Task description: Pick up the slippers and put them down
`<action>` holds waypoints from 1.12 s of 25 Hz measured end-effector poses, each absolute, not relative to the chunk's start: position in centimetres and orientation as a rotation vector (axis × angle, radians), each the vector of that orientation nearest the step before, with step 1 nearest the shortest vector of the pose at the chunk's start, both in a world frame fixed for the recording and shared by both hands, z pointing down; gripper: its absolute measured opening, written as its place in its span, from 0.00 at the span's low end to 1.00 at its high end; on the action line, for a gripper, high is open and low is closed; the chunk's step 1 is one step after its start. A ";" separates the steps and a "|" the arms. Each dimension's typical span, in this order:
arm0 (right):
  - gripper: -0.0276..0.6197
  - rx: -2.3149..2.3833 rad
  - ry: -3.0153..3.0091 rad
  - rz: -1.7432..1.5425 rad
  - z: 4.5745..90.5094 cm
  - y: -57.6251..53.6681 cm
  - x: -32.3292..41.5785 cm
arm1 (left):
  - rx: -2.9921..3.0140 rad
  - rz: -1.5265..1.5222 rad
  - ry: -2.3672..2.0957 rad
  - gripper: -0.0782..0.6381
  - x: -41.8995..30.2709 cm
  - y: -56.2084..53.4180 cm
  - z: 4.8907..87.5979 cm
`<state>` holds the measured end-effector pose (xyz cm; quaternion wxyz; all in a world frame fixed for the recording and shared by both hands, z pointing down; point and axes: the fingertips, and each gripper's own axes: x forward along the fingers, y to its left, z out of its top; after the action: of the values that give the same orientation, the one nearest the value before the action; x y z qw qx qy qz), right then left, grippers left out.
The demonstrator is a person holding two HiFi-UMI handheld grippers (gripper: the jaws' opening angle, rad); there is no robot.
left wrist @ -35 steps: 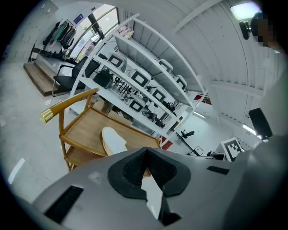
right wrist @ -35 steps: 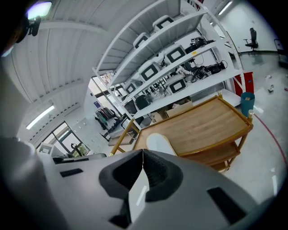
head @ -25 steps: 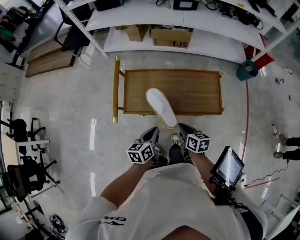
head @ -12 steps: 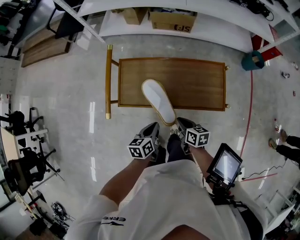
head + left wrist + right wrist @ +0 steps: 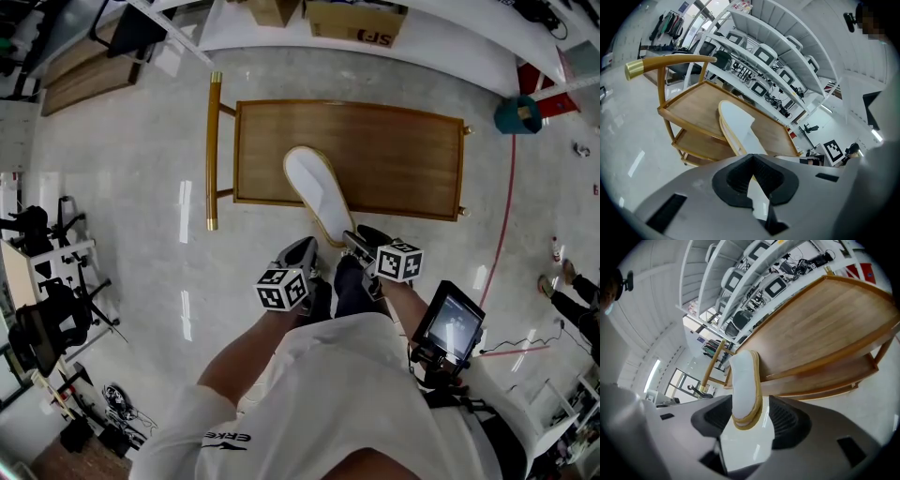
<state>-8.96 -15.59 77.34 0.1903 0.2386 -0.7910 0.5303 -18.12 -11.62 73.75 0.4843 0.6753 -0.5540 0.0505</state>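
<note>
Slippers (image 5: 314, 187), a flat white pair with tan edging stacked one on the other, have their heel end at both claws. The left claw (image 5: 753, 164) is clamped on that heel end: its dark pads meet at the tips, and a sliver of white with a tan edge shows pinched between them. The right claw (image 5: 749, 405) has just been opening its jaws. They now stand apart on either side of the heel, with a gap between each pad and the tan rim, so it grips nothing. In the head view the two claws sit side by side just in front of the person's body.

From there the slippers run forward and slightly left, crossing the near rim of a wooden table (image 5: 394, 159). The toe half lies over the tabletop and the heel half hangs out over the floor (image 5: 141, 187). Whether the toe touches the wood cannot be told. The table has a raised lip, a lower shelf (image 5: 825, 376) and a brass rail (image 5: 213, 150) at its left end. Beyond it stand white shelves (image 5: 450, 52) with cardboard boxes (image 5: 356, 21), a teal bin (image 5: 518, 114) off the far right corner, and office chairs (image 5: 33, 230) well away to the left. A small screen (image 5: 450, 323) rides on the person's right forearm.
</note>
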 end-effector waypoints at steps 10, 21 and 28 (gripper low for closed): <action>0.45 0.462 -2.252 1.706 79.1 -15.7 -12.3 | 1.593 0.165 -1.381 0.11 -19.4 -11.0 75.5; 0.28 0.386 -2.238 1.846 79.5 -16.3 -13.9 | 1.560 0.173 -1.427 0.11 -20.5 -10.6 75.7; 0.22 0.379 -2.248 1.843 79.2 -16.5 -14.1 | 1.557 0.164 -1.443 0.11 -20.8 -10.5 75.5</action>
<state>-14.06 -16.50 79.19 0.1047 0.1287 -0.7627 0.6251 -20.77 -10.47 75.54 0.4850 0.6396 -0.5926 0.0673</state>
